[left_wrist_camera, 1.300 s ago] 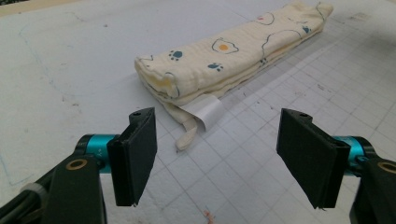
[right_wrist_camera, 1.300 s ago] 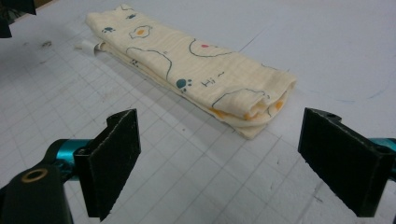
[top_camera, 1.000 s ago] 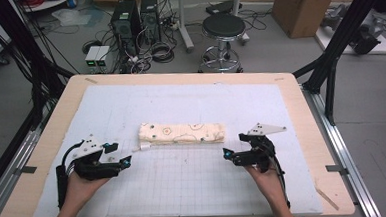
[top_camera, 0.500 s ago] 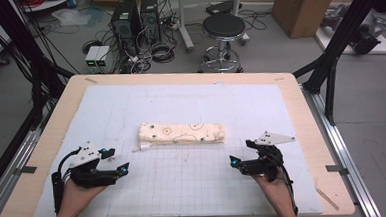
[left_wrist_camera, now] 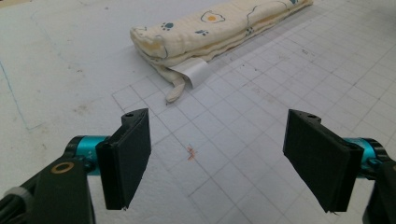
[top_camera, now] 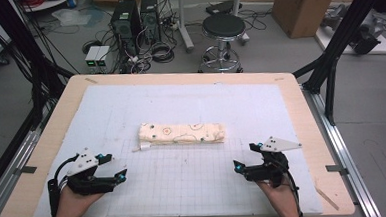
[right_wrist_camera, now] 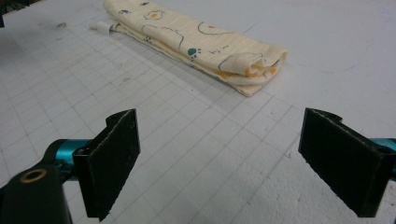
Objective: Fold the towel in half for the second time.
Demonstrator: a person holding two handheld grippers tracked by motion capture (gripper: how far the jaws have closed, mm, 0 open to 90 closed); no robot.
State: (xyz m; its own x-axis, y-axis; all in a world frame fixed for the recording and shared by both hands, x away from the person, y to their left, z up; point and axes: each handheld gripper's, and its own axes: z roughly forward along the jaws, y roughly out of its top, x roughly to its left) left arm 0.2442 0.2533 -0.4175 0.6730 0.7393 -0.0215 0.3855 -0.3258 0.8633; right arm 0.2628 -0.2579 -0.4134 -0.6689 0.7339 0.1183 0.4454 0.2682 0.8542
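The left claw (top_camera: 115,169) is spread wide with nothing in it; its jaws have just been opening. The right claw (top_camera: 243,162) is spread wide too, and empty. The folded cloth (top_camera: 182,133) lies flat on the white tabletop (top_camera: 190,101), ahead of both claws and between them, not touching either.

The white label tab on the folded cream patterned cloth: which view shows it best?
The left gripper view: the white label tab sticks out large from the folded cream patterned cloth. In the high view and the right gripper view it is tiny.
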